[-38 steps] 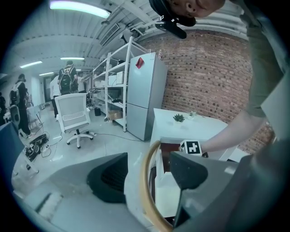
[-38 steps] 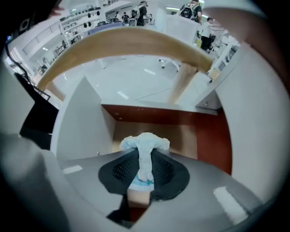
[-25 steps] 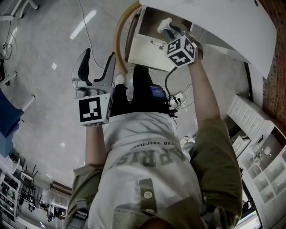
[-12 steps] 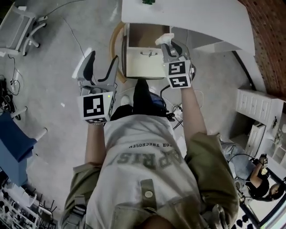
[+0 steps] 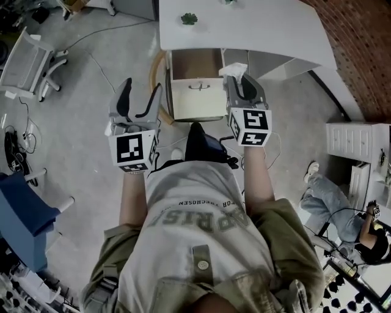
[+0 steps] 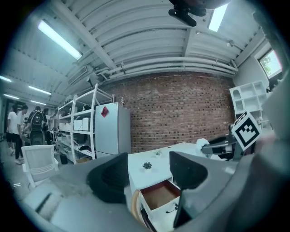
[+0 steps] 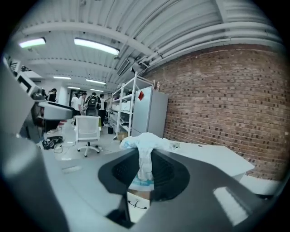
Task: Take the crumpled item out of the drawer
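The right gripper (image 7: 144, 172) has its jaws nearly together, pinching the crumpled item (image 7: 146, 149), a soft white wad that a narrow bite suits. The wad is outside the open drawer (image 5: 195, 101), just to the right of it. The left gripper (image 6: 149, 179) stands with jaws wide apart and empty, left of the drawer, probably to keep clear.

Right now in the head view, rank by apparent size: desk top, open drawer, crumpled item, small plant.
1. white desk top
2. open drawer
3. crumpled white item and small green plant: near alike, item nearer the camera, so unranked.
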Demonstrator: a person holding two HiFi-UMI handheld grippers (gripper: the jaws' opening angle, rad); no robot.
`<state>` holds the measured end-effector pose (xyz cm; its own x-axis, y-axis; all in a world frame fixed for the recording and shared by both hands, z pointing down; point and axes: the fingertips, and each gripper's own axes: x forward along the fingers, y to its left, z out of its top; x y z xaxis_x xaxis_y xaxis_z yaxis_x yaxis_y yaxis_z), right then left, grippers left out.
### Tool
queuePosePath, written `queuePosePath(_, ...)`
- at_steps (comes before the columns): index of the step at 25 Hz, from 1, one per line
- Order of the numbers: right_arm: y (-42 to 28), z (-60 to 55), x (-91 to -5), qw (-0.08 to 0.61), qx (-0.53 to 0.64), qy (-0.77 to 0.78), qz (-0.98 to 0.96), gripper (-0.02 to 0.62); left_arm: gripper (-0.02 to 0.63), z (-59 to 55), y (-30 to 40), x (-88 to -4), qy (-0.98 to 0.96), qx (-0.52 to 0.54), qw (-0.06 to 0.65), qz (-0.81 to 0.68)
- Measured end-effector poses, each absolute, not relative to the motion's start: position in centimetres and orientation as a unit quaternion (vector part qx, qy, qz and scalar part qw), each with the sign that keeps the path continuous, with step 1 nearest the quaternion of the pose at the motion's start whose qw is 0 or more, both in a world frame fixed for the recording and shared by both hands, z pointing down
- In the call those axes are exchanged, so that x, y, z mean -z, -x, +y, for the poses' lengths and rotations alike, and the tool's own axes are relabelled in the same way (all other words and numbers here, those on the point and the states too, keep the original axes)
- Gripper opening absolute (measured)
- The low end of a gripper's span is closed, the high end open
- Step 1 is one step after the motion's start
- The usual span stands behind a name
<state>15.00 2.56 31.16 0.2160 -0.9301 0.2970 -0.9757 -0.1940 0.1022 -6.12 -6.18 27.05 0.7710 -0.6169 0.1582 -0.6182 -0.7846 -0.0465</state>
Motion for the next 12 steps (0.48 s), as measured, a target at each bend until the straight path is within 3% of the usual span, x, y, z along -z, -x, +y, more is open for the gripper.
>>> queuePosePath(12, -12.0, 7.6, -25.7, 0.033, -0.048, -0.800, -0.597, 0.069, 0.270, -4.3, 6.4, -23.3, -0.945, -0.044, -0.029, -0.323)
